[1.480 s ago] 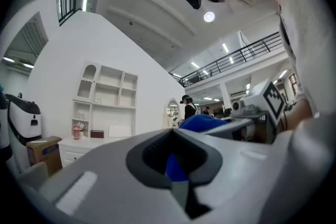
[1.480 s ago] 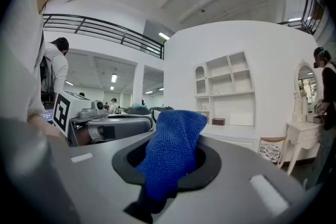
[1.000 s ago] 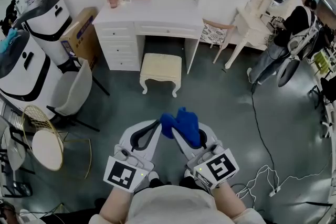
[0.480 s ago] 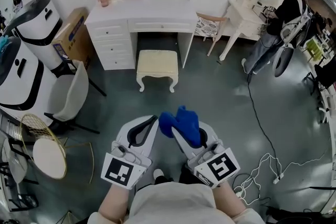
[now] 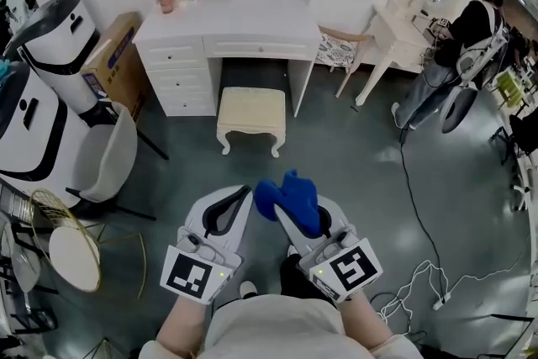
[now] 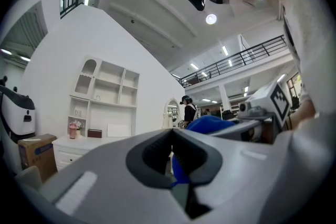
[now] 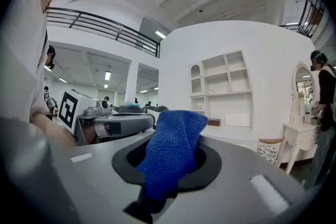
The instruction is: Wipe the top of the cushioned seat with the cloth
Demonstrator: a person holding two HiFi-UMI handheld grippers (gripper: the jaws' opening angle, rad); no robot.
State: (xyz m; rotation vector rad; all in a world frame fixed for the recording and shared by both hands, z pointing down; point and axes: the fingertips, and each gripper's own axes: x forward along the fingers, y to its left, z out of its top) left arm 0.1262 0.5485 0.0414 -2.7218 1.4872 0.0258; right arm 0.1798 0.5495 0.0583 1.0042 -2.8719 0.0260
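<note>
The cushioned seat (image 5: 251,109) is a cream stool with white legs, standing in front of the white desk (image 5: 227,17), well ahead of both grippers. My right gripper (image 5: 284,203) is shut on a blue cloth (image 5: 291,194), which bunches up out of its jaws. The right gripper view shows the cloth (image 7: 170,152) filling the gap between the pads. My left gripper (image 5: 245,192) is held beside it, shut with nothing in it. In the left gripper view its jaws meet and the cloth (image 6: 210,124) shows to the right. Both grippers hang at waist height above the floor.
A grey chair (image 5: 113,155) and a round gold-framed side table (image 5: 71,252) stand on the left, near large white machines (image 5: 38,105). A second white dressing table (image 5: 403,34) and a person (image 5: 458,55) are at the right. Cables (image 5: 420,265) trail across the floor.
The head view has shifted slightly and the stool sits a little differently in frame. Both grippers and the cloth keep the same pose.
</note>
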